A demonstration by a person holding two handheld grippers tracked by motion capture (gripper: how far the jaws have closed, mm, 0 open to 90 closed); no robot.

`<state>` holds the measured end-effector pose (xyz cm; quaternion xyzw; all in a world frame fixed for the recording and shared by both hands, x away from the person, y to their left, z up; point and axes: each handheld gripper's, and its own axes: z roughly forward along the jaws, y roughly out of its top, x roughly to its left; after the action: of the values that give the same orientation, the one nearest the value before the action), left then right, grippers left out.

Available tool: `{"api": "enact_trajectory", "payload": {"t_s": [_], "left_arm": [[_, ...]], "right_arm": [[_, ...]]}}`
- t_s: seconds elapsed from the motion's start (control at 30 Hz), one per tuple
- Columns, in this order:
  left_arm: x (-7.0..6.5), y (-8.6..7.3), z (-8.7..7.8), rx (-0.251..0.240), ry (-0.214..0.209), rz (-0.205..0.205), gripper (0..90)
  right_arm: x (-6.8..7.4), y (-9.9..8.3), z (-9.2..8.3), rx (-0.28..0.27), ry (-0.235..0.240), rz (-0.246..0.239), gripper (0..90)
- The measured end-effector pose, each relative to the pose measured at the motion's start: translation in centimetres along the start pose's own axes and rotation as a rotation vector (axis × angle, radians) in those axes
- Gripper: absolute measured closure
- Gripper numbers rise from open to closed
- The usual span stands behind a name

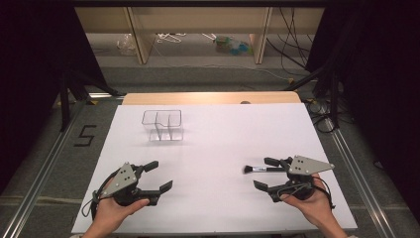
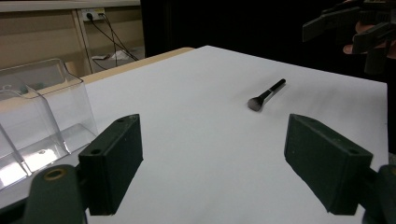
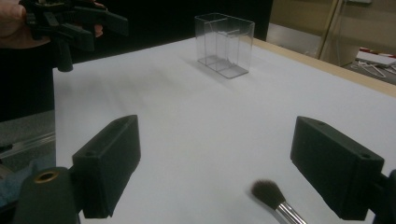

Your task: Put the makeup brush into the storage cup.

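Both grippers, left [image 1: 157,175] and right [image 1: 265,174], hover over white bench [image 1: 218,144], jaws wide open, empty. Makeup brush [image 1: 261,169] lies between right jaws. Clear divided box [image 1: 162,125] stands far-left.

The white desk [image 1: 213,148] is evenly and brightly lit in the middle of the high view, while both side edges fall into near black. Shadows are faint and soft. Both gripper views are dimmer and grainy, their upper corners dark, and the near tongs at the bottom look slightly blurred.
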<state>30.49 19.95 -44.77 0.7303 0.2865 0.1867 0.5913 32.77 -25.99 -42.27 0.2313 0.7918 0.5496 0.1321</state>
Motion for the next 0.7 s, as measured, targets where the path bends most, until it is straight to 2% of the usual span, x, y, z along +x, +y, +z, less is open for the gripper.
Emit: {"api": "enact_trajectory", "payload": {"t_s": [0.07, 0.17, 0.23, 0.43, 0.6, 0.7], "left_arm": [[0.0, 0.0, 0.0, 0.003, -0.001, 0.008, 19.5], [0.0, 0.0, 0.0, 0.007, 0.0, 0.011, 19.7], [0.0, -0.1, 0.0, 0.008, 0.001, 0.008, 19.8], [0.0, -0.1, 0.1, 0.023, 0.001, 0.021, 19.9], [-0.1, -0.2, 0.2, 0.028, -0.002, 0.01, 20.0], [-0.1, -0.2, 0.2, 0.03, -0.004, 0.021, 20.0]], "right_arm": [[-0.2, 0.0, -0.1, -0.002, -0.016, -0.02, 16.9], [-0.3, 0.0, -0.1, -0.013, -0.02, -0.021, 16.9], [-0.4, 0.1, -0.2, -0.006, -0.023, -0.011, 16.9], [-0.9, 0.3, -0.3, 0.036, -0.06, -0.04, 16.9], [-1.7, 0.8, -0.1, 0.148, -0.068, -0.095, 17.5], [-2.4, 1.0, 0.1, 0.203, -0.079, -0.115, 18.1]]}}
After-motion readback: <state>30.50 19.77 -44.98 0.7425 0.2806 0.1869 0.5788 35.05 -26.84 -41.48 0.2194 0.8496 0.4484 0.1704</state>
